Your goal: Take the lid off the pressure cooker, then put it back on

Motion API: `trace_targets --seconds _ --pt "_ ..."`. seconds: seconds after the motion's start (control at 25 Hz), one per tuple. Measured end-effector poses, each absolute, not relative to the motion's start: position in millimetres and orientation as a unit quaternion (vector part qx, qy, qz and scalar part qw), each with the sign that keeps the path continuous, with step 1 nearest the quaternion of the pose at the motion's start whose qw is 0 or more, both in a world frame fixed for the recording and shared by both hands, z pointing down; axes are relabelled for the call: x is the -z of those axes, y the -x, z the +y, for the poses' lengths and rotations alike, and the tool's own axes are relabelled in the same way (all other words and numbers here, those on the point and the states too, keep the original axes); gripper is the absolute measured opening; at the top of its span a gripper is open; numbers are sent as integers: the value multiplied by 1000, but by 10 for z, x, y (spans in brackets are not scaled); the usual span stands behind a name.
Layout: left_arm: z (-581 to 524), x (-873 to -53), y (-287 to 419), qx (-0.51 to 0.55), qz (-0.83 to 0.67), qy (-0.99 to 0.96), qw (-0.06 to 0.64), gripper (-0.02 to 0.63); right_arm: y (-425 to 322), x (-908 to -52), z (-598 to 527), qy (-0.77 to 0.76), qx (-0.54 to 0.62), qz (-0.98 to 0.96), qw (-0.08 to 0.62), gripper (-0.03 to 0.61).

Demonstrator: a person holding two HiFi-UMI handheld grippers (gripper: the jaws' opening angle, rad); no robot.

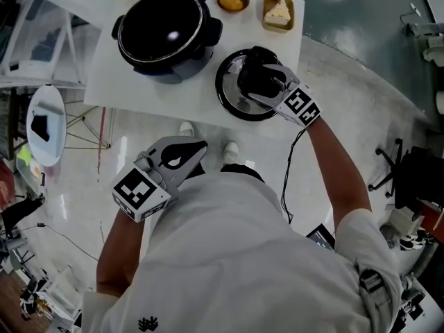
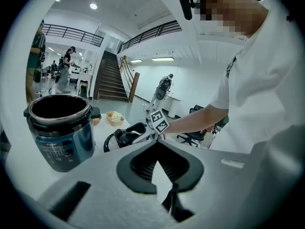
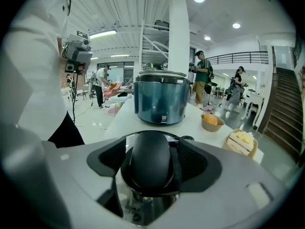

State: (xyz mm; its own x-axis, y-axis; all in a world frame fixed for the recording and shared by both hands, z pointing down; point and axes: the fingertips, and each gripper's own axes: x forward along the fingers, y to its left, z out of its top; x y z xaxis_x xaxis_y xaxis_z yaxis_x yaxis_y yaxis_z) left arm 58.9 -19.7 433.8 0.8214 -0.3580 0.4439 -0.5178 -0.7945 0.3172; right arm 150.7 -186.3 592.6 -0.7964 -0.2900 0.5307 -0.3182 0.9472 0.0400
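Observation:
The pressure cooker [image 1: 163, 30] stands open on the white table [image 1: 139, 92], its dark pot bare; the left gripper view shows the cooker [image 2: 59, 128] at left, the right gripper view shows it [image 3: 161, 101] straight ahead. Its lid [image 1: 229, 96] lies flat on the table to the cooker's right. My right gripper [image 1: 260, 71] is over the lid, and its jaws stand wide on either side of the lid's black knob [image 3: 151, 163], the pads not pressing it. My left gripper [image 1: 200, 146] hangs off the table's near edge by the person's body, fingertips together, nothing in it.
At the table's far edge sit a small bowl with an orange [image 1: 232, 1] and a dish with a slice of cake [image 1: 278, 12]. A round white side table [image 1: 47, 123] stands on the floor at left. An office chair [image 1: 416, 172] is at right.

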Motion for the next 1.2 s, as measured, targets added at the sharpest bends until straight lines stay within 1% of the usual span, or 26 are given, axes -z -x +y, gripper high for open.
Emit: trace_targets --seconds 0.28,0.48,0.52,0.68,1.2 --pt "-238 -4376 -556 -185 -240 -926 224 6 -1395 -6065 -1899 -146 -27 -947 284 353" --pt "-277 -4412 -535 -184 -244 -924 229 6 -1349 -6158 -1940 -145 -20 -946 290 335" --pt "-284 -4420 -529 -184 -246 -924 230 6 -1349 -6168 -1940 -145 -15 -945 293 317" --pt "-299 -4434 -505 -183 -251 -922 232 6 -1348 -6177 -1916 -143 -5 -945 294 301" --pt "-331 -4391 -487 -179 -260 -922 223 6 -1341 -6196 -1926 -146 -13 -939 313 291"
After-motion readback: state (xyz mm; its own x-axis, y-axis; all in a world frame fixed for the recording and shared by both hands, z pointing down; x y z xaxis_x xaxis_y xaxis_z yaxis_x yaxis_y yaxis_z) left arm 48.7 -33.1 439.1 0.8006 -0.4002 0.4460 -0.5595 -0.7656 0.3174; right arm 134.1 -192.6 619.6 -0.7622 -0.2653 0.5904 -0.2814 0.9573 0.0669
